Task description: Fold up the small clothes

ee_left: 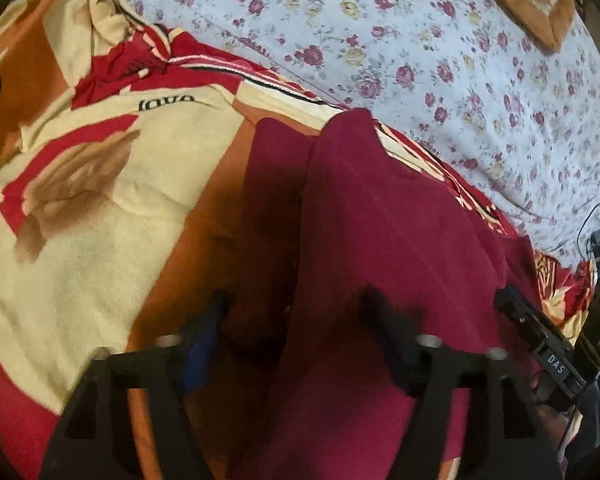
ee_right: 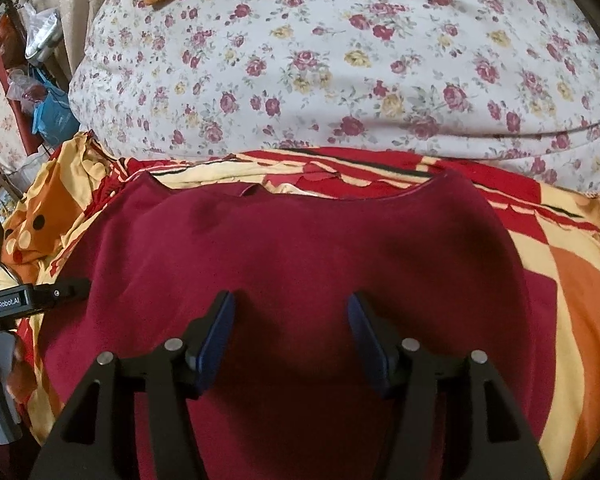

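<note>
Maroon garment near edge cut off below; left gripper blurred.

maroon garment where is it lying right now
The maroon garment lies spread on the red, yellow and orange patterned blanket, filling the centre of the right wrist view under that gripper's fingers, with the floral quilt just beyond its far edge.

The garment lies on the blanket in the centre of the right wrist view. The bedsheet fills the upper frame behind both. Clutter sits at upper left, beside the bed.
</note>
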`<state>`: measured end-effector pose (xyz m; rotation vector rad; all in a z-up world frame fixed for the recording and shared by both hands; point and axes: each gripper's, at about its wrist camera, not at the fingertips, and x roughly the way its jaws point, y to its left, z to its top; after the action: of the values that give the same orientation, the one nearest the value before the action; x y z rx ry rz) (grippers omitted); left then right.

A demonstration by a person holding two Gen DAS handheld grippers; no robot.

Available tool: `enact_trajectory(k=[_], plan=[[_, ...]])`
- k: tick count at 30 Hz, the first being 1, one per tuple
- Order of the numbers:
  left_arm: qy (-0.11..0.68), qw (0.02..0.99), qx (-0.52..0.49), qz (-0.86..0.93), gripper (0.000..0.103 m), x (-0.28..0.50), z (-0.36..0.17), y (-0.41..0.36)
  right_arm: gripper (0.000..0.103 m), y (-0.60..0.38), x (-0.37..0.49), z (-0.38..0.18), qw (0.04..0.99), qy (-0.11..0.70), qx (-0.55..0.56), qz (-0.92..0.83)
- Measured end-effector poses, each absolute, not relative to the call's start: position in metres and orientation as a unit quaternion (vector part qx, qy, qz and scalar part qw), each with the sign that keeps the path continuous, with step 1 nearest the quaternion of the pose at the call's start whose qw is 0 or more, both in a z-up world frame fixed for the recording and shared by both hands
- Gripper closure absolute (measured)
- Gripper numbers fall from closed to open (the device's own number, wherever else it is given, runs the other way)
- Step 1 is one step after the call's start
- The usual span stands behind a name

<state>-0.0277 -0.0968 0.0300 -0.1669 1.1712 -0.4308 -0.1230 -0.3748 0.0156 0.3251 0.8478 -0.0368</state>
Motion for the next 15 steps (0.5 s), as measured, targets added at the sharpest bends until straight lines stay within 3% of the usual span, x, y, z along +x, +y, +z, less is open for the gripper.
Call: enact_trajectory(k=[3, 7, 15], plan=[[0.541, 0.811, -0.072, -0.210, 0.081, -0.034, 0.045, -0.098, 0.043, -0.375, -0.123, 0.014, 0.897, 0.411, 0.159, -0.023], [0.517, 0.819, -0.065, -0.239, 0.083, -0.046, 0.083, -0.109, 0.060, -0.375, -0.124, 0.013, 0.897, 0.417, 0.141, -0.036], [0.469, 0.822, -0.001, -0.322, 0.084, -0.083, 0.151, -0.180, 0.060, -0.384, -0.124, 0.018, 0.895, 0.401, 0.196, -0.020]])
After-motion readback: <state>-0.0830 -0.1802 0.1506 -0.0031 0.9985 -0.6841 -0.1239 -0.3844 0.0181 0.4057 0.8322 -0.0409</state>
